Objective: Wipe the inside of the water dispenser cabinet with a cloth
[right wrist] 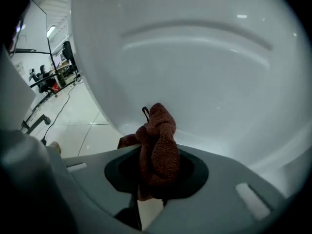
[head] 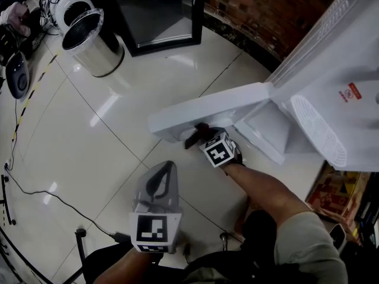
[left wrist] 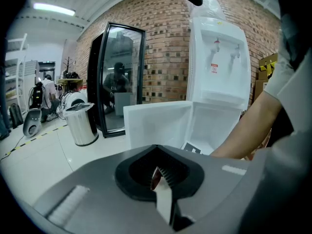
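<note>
The white water dispenser (head: 331,81) stands at the right with its lower cabinet door (head: 207,108) swung open. My right gripper (head: 204,138) is shut on a bunched reddish-brown cloth (head: 194,137) and reaches under the door's edge. In the right gripper view the cloth (right wrist: 158,147) sticks up between the jaws, close to the door's smooth white inner face (right wrist: 195,57). My left gripper (head: 165,168) hangs lower left over the floor, shut and empty; its view shows the dispenser (left wrist: 217,67), the open door (left wrist: 156,126) and the cabinet's inside (left wrist: 214,130).
A steel bin (head: 89,37) stands at the upper left on the glossy tile floor. A black-framed glass door (head: 160,13) and a brick wall (head: 260,10) lie behind. Cables (head: 35,191) run along the left. A cardboard box (head: 334,194) sits by the dispenser.
</note>
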